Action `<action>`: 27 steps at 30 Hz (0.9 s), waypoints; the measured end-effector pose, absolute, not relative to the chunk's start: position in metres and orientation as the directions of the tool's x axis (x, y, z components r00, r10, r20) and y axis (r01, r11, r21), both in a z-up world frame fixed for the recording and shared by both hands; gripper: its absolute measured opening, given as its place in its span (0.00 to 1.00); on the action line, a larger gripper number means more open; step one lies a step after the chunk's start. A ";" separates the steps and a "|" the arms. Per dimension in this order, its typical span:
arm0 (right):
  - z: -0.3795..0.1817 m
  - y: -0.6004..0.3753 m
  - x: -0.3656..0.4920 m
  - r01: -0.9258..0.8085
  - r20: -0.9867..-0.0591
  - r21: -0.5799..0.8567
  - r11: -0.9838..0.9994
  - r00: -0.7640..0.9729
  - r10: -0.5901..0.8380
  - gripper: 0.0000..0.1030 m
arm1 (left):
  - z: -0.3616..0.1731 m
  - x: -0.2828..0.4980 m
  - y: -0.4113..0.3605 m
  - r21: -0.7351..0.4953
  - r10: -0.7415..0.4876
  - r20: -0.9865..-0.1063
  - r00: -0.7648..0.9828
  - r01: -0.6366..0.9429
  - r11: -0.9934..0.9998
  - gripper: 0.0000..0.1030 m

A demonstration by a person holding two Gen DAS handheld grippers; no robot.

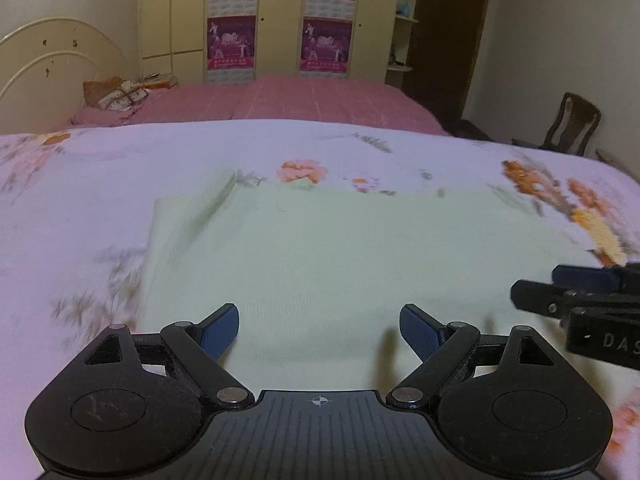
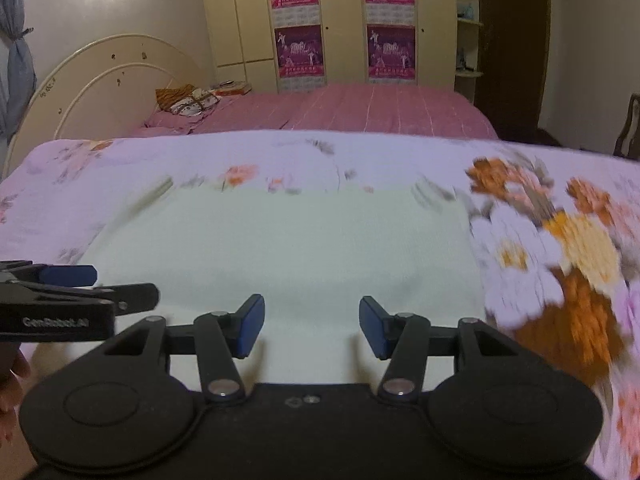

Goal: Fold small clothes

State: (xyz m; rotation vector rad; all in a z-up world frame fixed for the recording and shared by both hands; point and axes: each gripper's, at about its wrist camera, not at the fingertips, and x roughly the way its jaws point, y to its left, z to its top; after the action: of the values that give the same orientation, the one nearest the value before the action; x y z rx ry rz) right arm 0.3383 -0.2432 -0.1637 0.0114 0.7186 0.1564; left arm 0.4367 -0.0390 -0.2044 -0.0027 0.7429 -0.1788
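Note:
A pale green garment (image 1: 328,256) lies flat on the floral bedsheet (image 1: 80,200), with a fold ridge near its far left corner. It also shows in the right wrist view (image 2: 288,248). My left gripper (image 1: 319,330) is open and empty, just above the garment's near edge. My right gripper (image 2: 312,326) is open and empty over the garment's near right part. Each gripper shows from the side in the other's view: the right one (image 1: 576,300) and the left one (image 2: 80,292).
The floral sheet (image 2: 560,260) stretches to both sides of the garment. Behind it stands a pink bed (image 1: 288,100) with a cream headboard (image 1: 48,68) and a small pile of cloth (image 1: 112,94). Wardrobes (image 1: 280,20) line the back wall. A wooden chair (image 1: 568,126) stands at the right.

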 end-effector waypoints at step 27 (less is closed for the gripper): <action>-0.191 -0.298 0.447 -0.004 -0.668 0.026 1.000 0.744 0.021 0.56 | -0.215 0.509 -0.014 -0.067 -0.092 -0.604 0.792 0.065 0.996 0.85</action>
State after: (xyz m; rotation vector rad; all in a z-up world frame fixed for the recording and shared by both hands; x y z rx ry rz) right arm 0.4472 -0.2983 -0.1914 0.0229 0.7315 0.0137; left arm 0.5092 -0.0145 -0.2149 -0.0433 0.6515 -0.0841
